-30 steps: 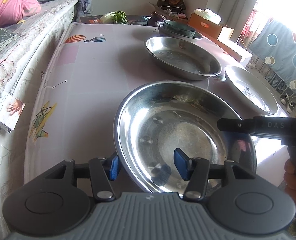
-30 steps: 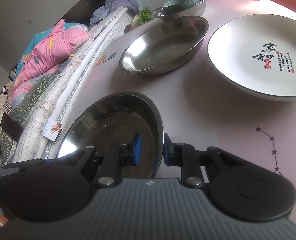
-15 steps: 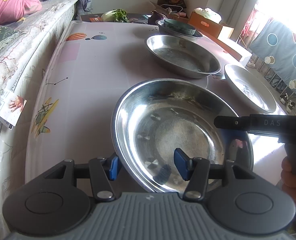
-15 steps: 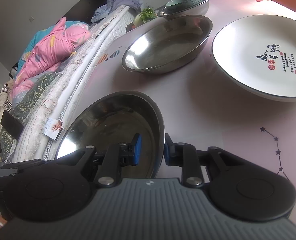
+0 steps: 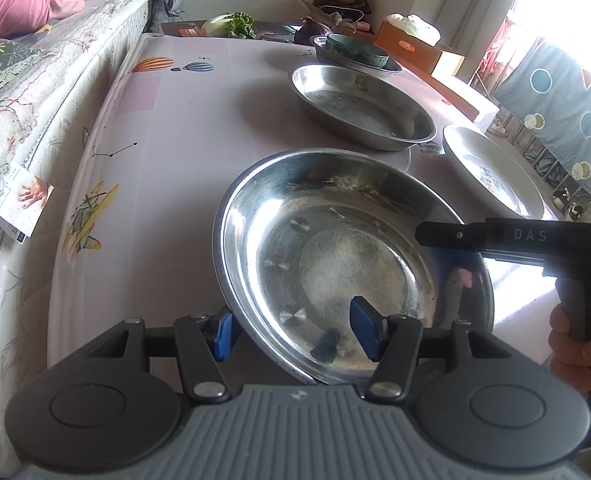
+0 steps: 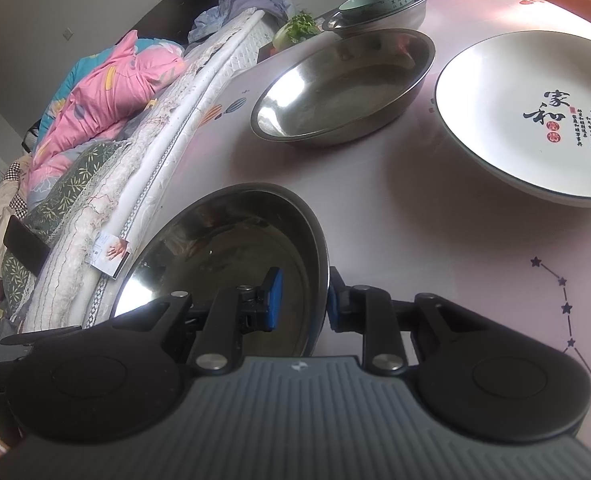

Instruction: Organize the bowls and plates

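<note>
The near steel bowl (image 5: 351,264) sits at the near edge of the tabletop (image 5: 183,128), tipped so its left rim rides higher than its right, and both tools work it at once. The left hand-held gripper (image 5: 291,330) straddles the near-left rim, one blue pad outside the wall and one inside the basin. Its jaws are opening, with clear gaps between the pads and the metal, so it no longer presses on the rim that lies between them. The right hand-held gripper (image 6: 301,300) is nearly closed and pinches the bowl's right rim between its pads. In the left wrist view its black body reaches in from the right, with the person's hand (image 5: 575,344) around the handle. That single pinch appears to be what carries the bowl now, which would explain the tilt.

Farther along the tabletop rests a second steel bowl (image 5: 363,112) of matching shape, empty. Beyond it, a teal bowl (image 5: 357,50) is nested in a dark dish (image 5: 391,66). A white plate with calligraphy (image 6: 535,120) lies to the right, just beside the second steel bowl.

Judging by the layout, like goes with like: the near bowl probably belongs stacked inside its far twin. Letting go on the left suits that, since one hand can swing the bowl forward without the two tools fighting over it.
</note>
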{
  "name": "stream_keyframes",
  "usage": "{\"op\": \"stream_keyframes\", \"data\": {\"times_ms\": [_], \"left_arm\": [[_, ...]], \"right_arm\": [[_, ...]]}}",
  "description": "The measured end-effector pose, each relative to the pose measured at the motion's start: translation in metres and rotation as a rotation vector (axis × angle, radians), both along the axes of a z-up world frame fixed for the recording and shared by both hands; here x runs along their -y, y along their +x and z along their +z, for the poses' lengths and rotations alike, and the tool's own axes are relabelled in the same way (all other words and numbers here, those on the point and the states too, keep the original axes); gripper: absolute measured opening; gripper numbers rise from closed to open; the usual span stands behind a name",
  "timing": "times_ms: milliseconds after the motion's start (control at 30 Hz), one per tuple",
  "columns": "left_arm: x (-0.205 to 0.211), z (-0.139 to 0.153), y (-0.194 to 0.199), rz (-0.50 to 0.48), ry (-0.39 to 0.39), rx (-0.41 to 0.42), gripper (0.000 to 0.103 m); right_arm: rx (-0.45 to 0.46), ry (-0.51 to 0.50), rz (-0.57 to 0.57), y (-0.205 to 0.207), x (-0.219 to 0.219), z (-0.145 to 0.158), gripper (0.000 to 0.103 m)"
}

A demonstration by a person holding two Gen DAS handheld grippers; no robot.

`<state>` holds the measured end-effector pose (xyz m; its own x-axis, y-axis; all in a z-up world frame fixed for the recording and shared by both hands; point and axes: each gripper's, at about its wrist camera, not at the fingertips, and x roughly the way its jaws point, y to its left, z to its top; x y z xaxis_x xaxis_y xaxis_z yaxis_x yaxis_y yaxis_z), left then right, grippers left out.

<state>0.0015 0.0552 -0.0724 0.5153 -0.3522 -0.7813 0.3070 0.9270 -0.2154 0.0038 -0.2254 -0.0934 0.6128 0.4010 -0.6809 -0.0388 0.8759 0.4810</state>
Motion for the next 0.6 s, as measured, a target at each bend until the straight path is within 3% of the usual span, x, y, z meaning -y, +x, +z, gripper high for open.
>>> {"op": "stream_keyframes", "data": {"times_ms": [600], "left_arm": [[0.002,-0.001,0.015,0.025,0.048,0.03,0.061]], "right_arm": [[0.026,-0.055,0.001,-0.006,-0.003,0.001,0.022]]}}
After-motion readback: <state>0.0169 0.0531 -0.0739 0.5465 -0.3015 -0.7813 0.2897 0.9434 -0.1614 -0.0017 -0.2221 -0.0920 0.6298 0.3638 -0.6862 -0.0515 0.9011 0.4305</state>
